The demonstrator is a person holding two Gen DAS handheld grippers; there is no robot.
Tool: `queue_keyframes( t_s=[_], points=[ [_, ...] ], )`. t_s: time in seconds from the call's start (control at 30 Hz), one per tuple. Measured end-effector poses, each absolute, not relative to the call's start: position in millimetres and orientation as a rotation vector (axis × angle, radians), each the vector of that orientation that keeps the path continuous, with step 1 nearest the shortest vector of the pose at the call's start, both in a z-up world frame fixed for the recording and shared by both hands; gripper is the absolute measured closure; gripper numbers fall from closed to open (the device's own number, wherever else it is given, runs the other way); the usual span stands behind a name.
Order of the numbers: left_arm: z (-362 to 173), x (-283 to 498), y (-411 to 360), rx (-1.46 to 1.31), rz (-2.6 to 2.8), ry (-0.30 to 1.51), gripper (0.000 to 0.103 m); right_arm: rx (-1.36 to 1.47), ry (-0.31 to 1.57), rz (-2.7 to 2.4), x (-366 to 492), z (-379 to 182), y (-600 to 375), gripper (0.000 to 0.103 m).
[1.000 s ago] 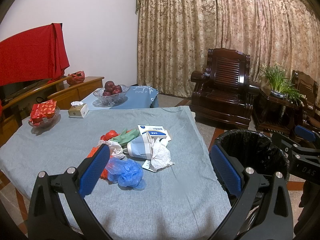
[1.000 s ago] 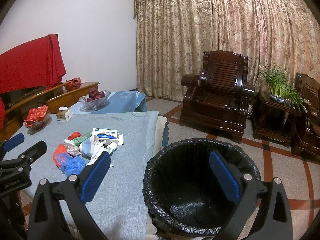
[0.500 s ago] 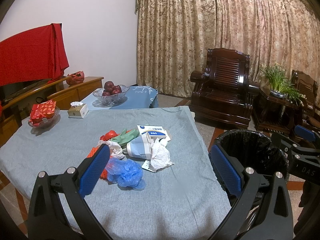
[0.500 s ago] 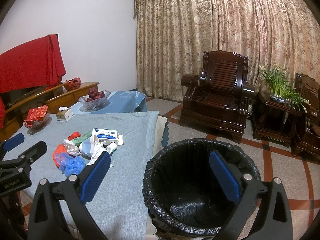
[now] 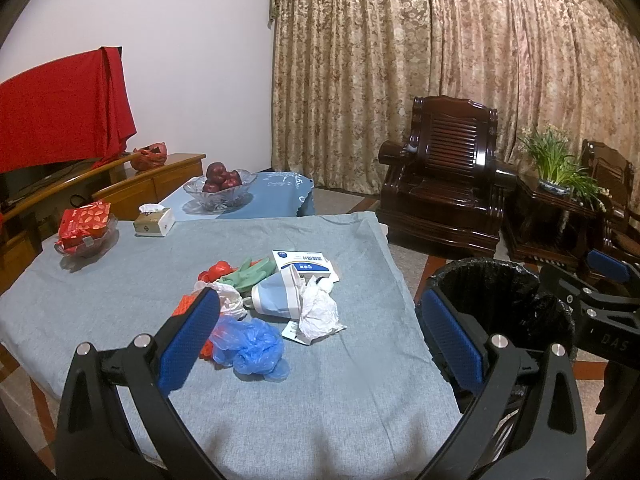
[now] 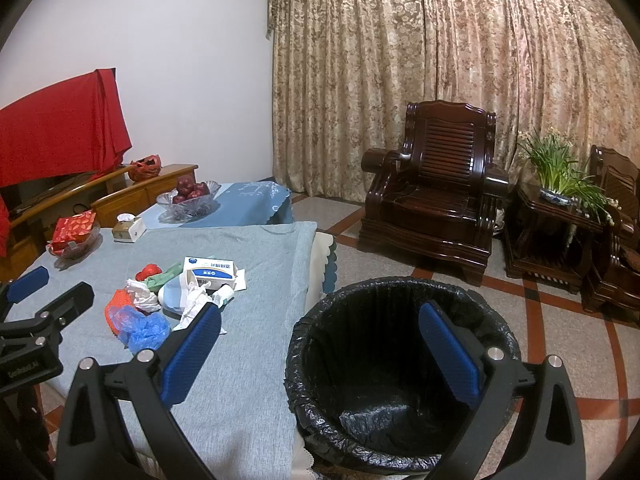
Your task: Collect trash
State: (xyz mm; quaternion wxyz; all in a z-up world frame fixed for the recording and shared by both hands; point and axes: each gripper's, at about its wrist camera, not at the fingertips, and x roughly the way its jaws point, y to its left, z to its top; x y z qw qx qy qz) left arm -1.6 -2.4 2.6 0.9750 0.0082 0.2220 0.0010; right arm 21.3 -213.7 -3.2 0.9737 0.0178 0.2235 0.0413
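Right, both grippers, left gripper (image 5: pixel 318 334) and right gripper (image 6: pixel 320 344), gape empty; crumpled trash pile (image 5: pixel 264 300) sits mid-table, bin (image 6: pixel 400 364) just beside the table's edge.

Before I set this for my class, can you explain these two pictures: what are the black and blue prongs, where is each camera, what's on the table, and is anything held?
A person carries a two-finger tool in each hand, with a camera looking along its fingers. One picture comes from the left hand-held gripper, the other from the right hand-held gripper. Both are open and hold nothing. On the grey tablecloth lies a trash pile: a blue plastic bag, crumpled white paper, a white and blue box. Beside the table stands a black-lined bin.
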Motion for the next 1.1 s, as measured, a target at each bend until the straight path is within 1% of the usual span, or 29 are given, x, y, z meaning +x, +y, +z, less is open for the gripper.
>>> queue_keyframes(
  t_s=[0.4,0.7,0.97,1.03,1.1],
  points=[
    [3,-2,-6,0.007,0.017,0.454,0.005,0.04,0.457,0.096,27,-4,-210,0.006],
    [-14,23,61,-0.006,0.144,0.495,0.005,0.019,0.484,0.165,56,-22,-171,0.006],
    [-51,45,112,-0.014,0.196,0.546,0.005,0.036,0.571,0.245,108,-68,-122,0.006],
    [-60,51,117,-0.002,0.198,0.556,0.005,0.044,0.596,0.255,122,-80,-111,0.009],
    [-69,59,121,0.001,0.191,0.574,0.005,0.026,0.615,0.264,132,-91,-98,0.014]
  ],
)
